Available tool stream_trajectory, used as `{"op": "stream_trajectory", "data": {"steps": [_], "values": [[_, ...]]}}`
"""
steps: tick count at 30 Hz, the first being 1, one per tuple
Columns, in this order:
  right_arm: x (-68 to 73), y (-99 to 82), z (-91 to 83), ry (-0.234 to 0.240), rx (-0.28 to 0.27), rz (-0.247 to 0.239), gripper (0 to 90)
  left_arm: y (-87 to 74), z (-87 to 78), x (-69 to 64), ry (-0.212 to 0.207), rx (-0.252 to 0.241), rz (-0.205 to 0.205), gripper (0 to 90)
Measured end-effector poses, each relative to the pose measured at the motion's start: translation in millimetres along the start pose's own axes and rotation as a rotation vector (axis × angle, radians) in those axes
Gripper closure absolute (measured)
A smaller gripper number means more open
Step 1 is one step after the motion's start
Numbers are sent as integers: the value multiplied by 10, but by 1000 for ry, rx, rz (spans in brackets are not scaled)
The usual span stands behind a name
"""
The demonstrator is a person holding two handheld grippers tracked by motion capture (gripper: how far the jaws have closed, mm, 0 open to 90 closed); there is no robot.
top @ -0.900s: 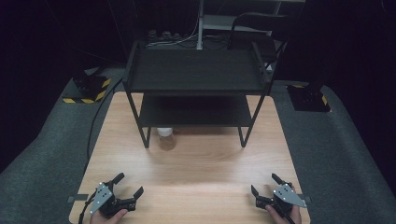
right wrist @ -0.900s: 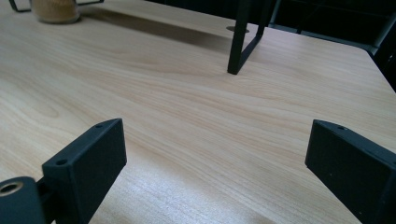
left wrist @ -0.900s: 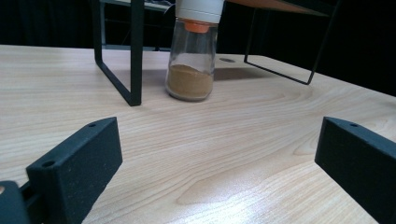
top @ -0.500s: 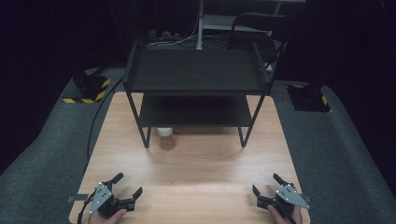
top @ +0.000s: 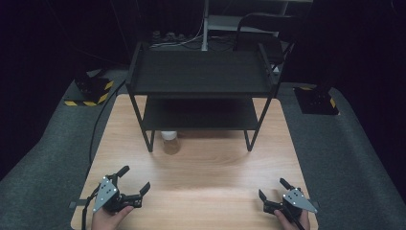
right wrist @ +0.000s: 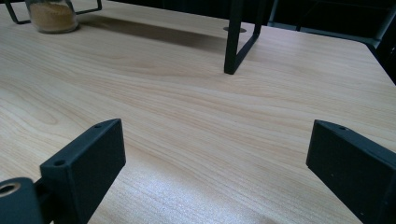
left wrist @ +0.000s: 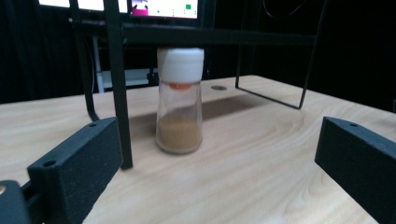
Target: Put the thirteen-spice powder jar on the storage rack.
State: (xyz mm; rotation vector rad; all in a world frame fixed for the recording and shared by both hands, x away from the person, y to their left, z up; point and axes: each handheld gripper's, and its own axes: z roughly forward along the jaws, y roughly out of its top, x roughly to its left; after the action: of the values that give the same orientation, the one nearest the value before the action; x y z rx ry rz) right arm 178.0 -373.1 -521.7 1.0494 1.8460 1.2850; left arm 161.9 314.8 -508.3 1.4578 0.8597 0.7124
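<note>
Wooden table [top: 210,163], two grippers parked at its near edge, both spread wide with nothing between the jaws.
Left gripper [top: 133,181] sits at 7 o'clock on the tabletop, right gripper [top: 274,188] at 5 o'clock, well apart. Up toward 11 o'clock, a glass shaker [top: 170,142] of tan powder with a white cap stands upright under the black two-tier metal shelf [top: 201,72], just beside its front-left leg [left wrist: 116,84] and apart from both grippers.

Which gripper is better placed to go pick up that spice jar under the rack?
Left, probably. The left gripper is open and faces the spice jar head-on. The right gripper, also open, sits across the table from the jar.
</note>
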Motion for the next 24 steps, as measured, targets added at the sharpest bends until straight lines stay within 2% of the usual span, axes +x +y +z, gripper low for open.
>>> {"op": "stream_trajectory", "data": {"steps": [4,9,12,17,21,24], "values": [[7,4,1,-3,2,-2,43,82,155,-28,8,2,12,13],[6,-2,-1,-3,-1,1,43,129,410,-79,23,34,28,18],[8,-3,-2,-4,-2,1,43,168,564,-118,48,49,23,19],[8,-4,-3,-5,-2,3,43,230,792,-155,62,61,52,22],[10,-6,-3,-7,-3,5,43,238,971,-188,73,64,37,29],[12,-11,-6,-8,-6,7,43,229,1059,-212,81,66,40,31]]}}
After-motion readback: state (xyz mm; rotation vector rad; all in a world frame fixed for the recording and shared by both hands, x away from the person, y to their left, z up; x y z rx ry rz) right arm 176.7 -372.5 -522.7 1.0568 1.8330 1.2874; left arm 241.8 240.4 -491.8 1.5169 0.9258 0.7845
